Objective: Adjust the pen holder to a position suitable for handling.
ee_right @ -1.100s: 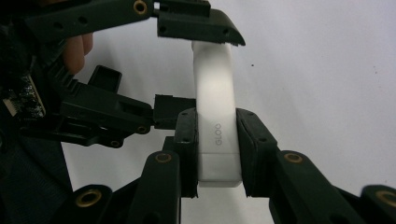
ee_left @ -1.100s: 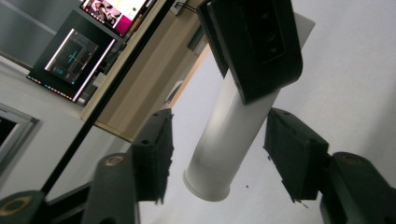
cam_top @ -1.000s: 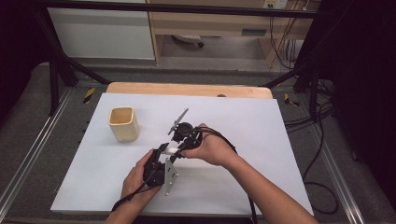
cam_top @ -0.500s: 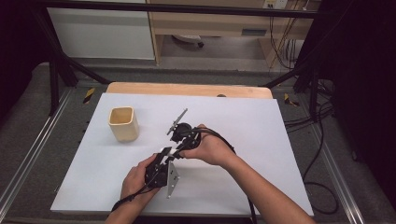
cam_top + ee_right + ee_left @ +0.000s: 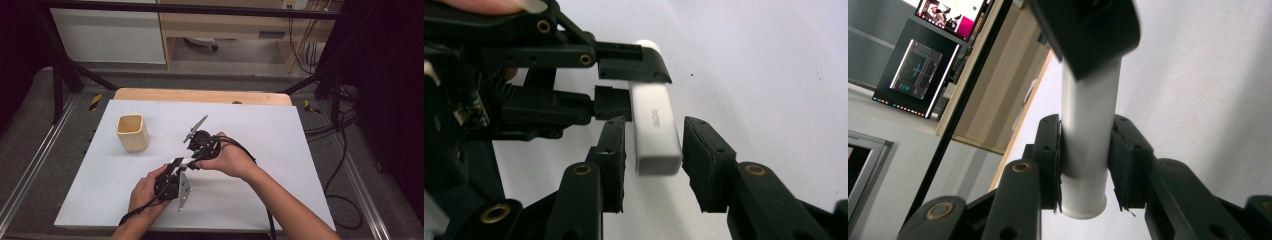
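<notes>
The left gripper point(image 5: 1083, 165) is clamped on the white tube point(image 5: 1088, 145) above the counter point(image 5: 300, 150). The right gripper point(image 5: 651, 160) has just been opening, fingers point(image 5: 704, 160) apart around the tube; handover seems nearly done.

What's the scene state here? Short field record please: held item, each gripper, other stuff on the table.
held item: white tube, a short cylinder-like piece
left gripper: shut on the white tube, pads on both sides
right gripper: jaws have just been opening; tube's end between them, gaps on both sides
hand-off: right to left, judging by the grips
other: beige cup, upright, far left, apart from both grippers
surface: white table sheet
</notes>
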